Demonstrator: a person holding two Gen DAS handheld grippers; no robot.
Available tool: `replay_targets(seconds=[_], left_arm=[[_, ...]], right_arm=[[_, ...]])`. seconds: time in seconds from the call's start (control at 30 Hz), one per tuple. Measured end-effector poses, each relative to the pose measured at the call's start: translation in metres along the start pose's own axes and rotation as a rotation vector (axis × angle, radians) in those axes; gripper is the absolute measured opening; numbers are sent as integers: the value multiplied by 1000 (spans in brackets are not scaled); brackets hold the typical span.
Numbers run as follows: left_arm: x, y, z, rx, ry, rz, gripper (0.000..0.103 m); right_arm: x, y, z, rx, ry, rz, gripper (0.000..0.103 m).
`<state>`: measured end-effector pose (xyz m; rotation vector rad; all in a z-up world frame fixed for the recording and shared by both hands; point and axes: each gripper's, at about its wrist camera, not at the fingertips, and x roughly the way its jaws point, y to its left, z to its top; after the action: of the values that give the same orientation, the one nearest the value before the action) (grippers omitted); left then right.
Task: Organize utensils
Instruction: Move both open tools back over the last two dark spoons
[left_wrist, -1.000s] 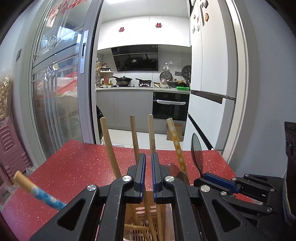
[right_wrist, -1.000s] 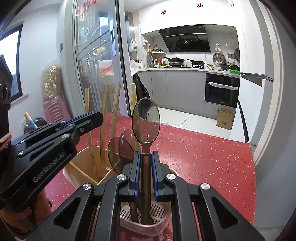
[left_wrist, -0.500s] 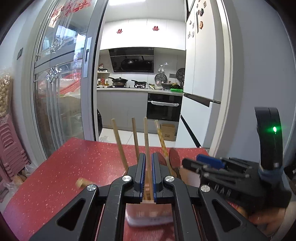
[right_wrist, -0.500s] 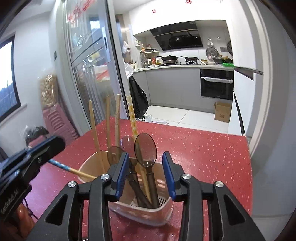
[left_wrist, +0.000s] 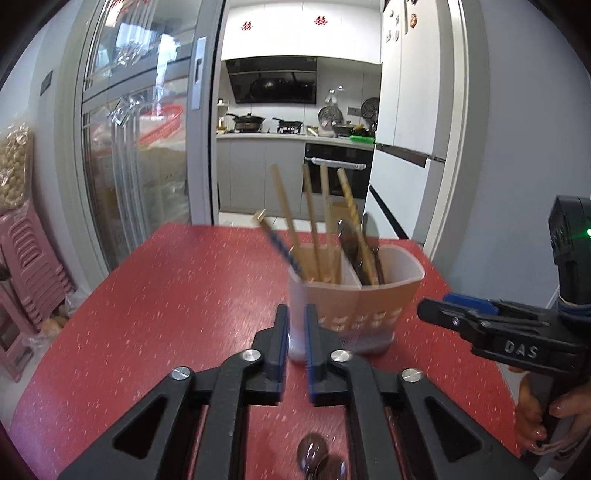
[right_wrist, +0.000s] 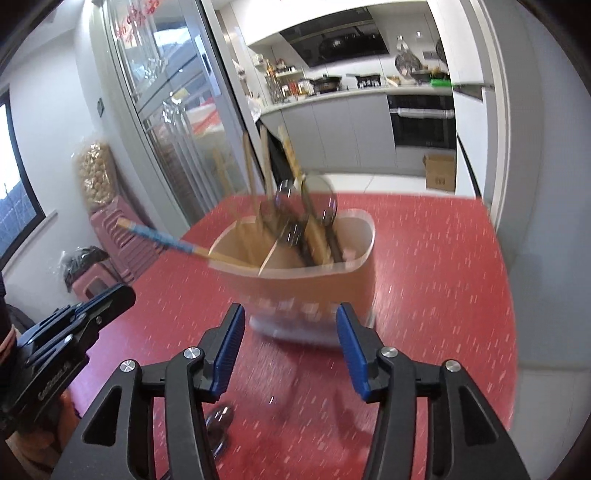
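Sorting looks well along: the translucent two-compartment plastic utensil holder (left_wrist: 354, 295) stands on the far part of the red speckled desk (left_wrist: 166, 295), with plain wooden chopsticks (left_wrist: 312, 225) upright in its left compartment and dark-bowled spoons (right_wrist: 314, 214) in the right one. A blue-patterned chopstick (right_wrist: 166, 240) leans out over the holder's left rim, its lower end inside the left compartment.

Both tools hang near the holder's near side and grip nothing. The left tool (left_wrist: 295, 332) has just been opening; its jaws stand a narrow way apart, empty, with the holder seen beyond the gap rather than touched. The right tool (right_wrist: 291, 347) has also just been opening and stands wider, jaws clear of the holder, nothing between them.

One dark, rounded spoon bowl (left_wrist: 312, 448) lies on the near desk beneath the tools, blurred in both views. Judging by that, the next move calls for lowering one tool to this loose piece, closing on its handle, and carrying it to the right compartment.
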<state>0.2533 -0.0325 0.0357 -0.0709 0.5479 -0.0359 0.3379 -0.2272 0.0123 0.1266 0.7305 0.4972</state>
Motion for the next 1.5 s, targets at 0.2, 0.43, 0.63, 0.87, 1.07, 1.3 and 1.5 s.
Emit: replay_targets(seconds=[0.2, 0.43, 0.63, 0.87, 1.07, 1.3, 1.5], left_arm=[[-6, 13, -19, 6, 33, 35, 103], [11, 44, -54, -58, 216, 50, 103], [13, 68, -84, -61, 325, 94, 103], [12, 80, -104, -35, 373, 132, 103], [17, 88, -113, -22, 406, 140, 103], [13, 103, -120, -37, 412, 134, 103], [18, 112, -121, -52, 421, 138, 103]], right_arm=[[4, 4, -37, 50, 112, -19, 56], [5, 9, -64, 126, 209, -25, 71], [10, 25, -87, 144, 291, -39, 72], [21, 48, -112, 157, 417, -80, 72], [32, 69, -125, 155, 489, -129, 72], [49, 87, -134, 168, 554, -204, 58], [58, 107, -137, 135, 570, -261, 58]])
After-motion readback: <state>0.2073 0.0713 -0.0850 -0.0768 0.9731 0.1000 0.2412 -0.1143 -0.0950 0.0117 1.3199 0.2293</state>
